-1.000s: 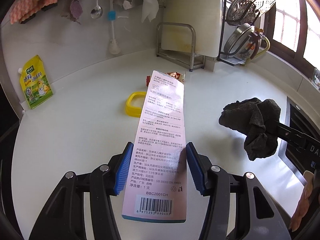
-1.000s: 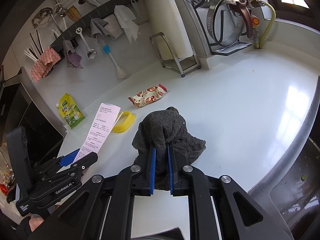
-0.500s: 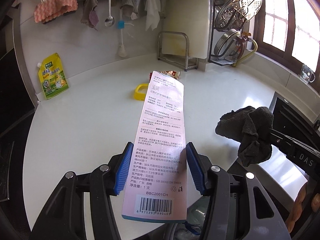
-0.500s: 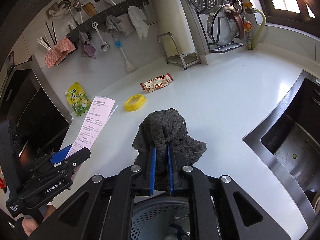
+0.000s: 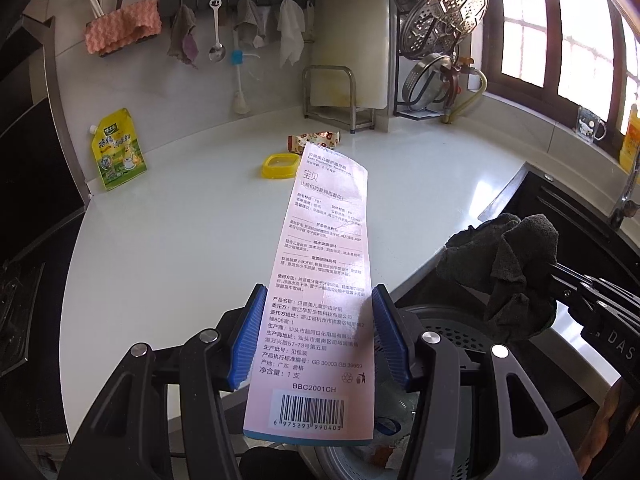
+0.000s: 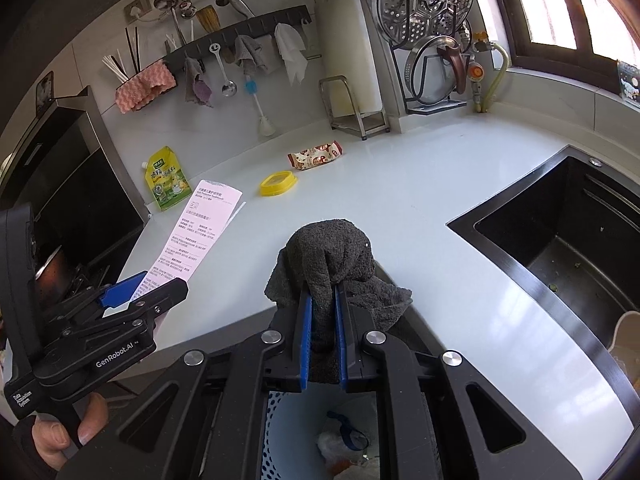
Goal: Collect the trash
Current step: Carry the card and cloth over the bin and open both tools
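Observation:
My left gripper (image 5: 316, 336) is shut on a long pink printed package card (image 5: 320, 292), held upright past the counter's front edge; the card also shows in the right wrist view (image 6: 200, 232). My right gripper (image 6: 320, 336) is shut on a crumpled dark grey cloth (image 6: 332, 260), also seen in the left wrist view (image 5: 508, 264). Both are held above a perforated trash bin (image 6: 276, 432) with some waste inside. A snack wrapper (image 6: 316, 156), a yellow lid (image 6: 278, 182) and a yellow-green pouch (image 6: 166, 178) lie on the white counter (image 6: 400, 208).
A black sink (image 6: 568, 236) is set in the counter on the right. A stove (image 5: 20, 300) lies on the left. A rail of utensils and cloths (image 5: 224, 8), a cutting board rack (image 5: 340, 96) and a pot lid rack (image 5: 436, 60) line the back wall.
Both grippers have pulled back and up from over the counter to past its front edge, above the trash bin. Each still holds its item.

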{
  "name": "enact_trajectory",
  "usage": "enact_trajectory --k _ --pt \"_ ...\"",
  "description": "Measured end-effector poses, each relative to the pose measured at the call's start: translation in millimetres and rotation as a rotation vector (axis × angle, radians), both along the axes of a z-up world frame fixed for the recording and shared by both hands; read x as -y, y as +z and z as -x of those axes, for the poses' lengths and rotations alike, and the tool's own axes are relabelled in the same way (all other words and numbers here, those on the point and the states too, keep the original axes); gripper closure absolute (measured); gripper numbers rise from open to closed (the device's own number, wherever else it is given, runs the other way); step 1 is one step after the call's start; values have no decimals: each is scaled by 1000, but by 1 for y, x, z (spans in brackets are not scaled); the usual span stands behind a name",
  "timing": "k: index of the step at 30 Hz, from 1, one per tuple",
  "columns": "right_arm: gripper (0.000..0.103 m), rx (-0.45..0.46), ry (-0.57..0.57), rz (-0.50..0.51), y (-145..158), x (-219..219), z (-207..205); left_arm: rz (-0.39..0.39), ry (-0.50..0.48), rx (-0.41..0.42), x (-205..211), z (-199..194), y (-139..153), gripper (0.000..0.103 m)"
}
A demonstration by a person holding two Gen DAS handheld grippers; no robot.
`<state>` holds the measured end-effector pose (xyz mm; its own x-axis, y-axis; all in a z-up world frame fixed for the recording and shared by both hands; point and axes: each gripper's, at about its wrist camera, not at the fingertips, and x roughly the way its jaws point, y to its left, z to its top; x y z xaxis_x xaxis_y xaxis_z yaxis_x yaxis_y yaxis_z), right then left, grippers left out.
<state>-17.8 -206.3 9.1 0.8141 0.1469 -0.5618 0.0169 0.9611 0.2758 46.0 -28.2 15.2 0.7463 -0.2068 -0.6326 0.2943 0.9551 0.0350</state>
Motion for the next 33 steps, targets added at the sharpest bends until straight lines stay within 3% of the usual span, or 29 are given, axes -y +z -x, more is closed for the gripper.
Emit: enact_trajectory --k 11,22,33 --pt "93 -2 -43 114 -12 -5 53 -27 -26 7 10 45 -6 51" --pt "93 -28 -43 106 -33 -1 79 -7 -70 -52 20 67 -30 51" --pt "93 -89 -8 113 -54 -1 79 7 -116 -118 24 78 -59 51"
